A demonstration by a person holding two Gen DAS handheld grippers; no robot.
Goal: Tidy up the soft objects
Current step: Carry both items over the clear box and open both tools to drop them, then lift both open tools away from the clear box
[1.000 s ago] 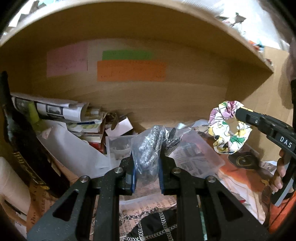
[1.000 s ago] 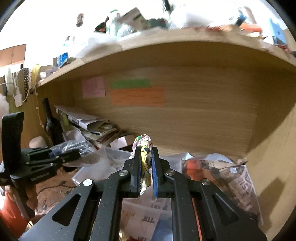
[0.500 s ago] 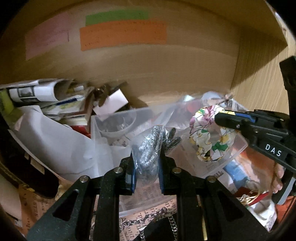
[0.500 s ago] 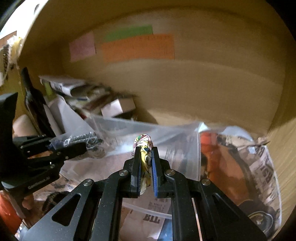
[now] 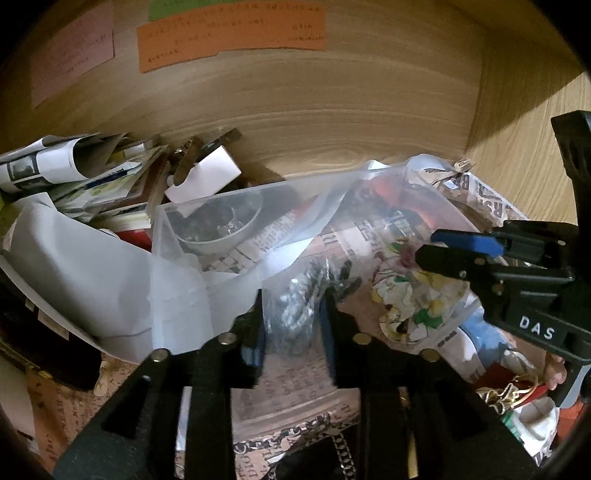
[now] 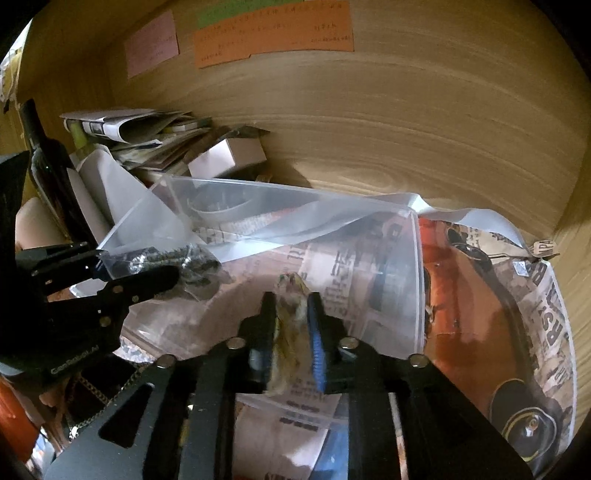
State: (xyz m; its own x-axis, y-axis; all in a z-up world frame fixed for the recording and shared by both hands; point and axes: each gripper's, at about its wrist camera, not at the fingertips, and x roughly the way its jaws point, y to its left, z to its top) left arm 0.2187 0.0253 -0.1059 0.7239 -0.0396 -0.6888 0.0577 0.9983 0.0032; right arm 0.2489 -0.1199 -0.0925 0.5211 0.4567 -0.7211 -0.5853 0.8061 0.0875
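My left gripper [image 5: 293, 314] is shut on a small clear bag of silver-grey soft stuff [image 5: 299, 306], held over a clear plastic bin [image 5: 162, 229]. It also shows in the right wrist view [image 6: 162, 260]. My right gripper [image 6: 291, 314] is shut on a floral scrunchie [image 6: 291, 317], white with yellow, green and pink. In the left wrist view the scrunchie [image 5: 410, 302] hangs low inside the bin, right of the bag, with the right gripper [image 5: 428, 247] above it.
The bin stands on newspaper [image 6: 535, 317] inside a wooden shelf bay with paper notes [image 5: 229, 33] on the back wall. Papers and a white box [image 5: 203, 177] pile at the left. A dark bottle [image 6: 51, 173] stands far left. A small bowl [image 5: 218, 229] sits in the bin.
Both grippers have moved forward and down into the shelf bay. The scrunchie has gone from above the bin to low inside it. Both grips are unchanged.
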